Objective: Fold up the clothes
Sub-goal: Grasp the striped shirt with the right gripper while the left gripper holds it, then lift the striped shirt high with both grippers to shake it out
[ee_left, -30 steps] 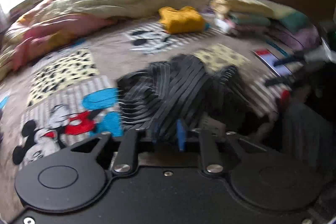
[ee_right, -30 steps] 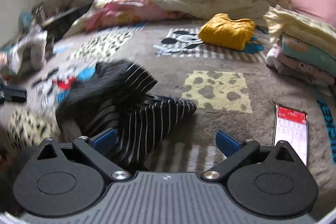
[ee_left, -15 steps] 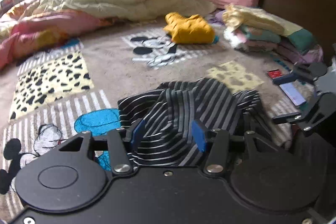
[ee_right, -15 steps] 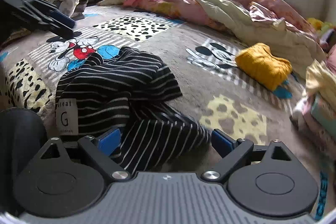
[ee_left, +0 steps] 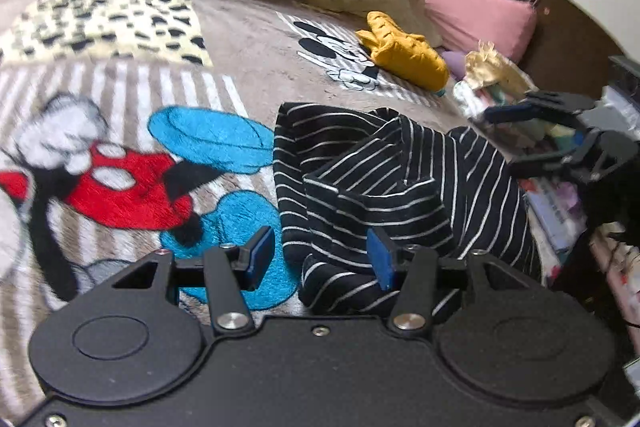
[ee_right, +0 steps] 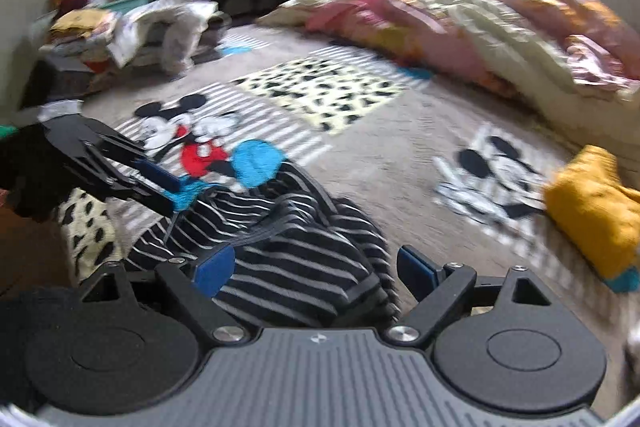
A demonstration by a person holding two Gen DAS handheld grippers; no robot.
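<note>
left claw parted, tilted down | striped shirt crumpled beneath

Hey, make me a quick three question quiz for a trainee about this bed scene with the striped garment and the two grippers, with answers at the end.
1. True or false: the black garment with thin white stripes lies neatly folded flat on the cartoon-print plush blanket.
2. Which item lies beyond it near the pink pillow? A) mustard-yellow knitted garment B) green towel C) red cap
3. Fill in: the left gripper and the right gripper both have their jaws ____, gripping nothing.

Key:
1. False; it lies crumpled in a heap.
2. A
3. open; striped cloth lies between both pairs of jaws, but the pads do not press on it.
</note>
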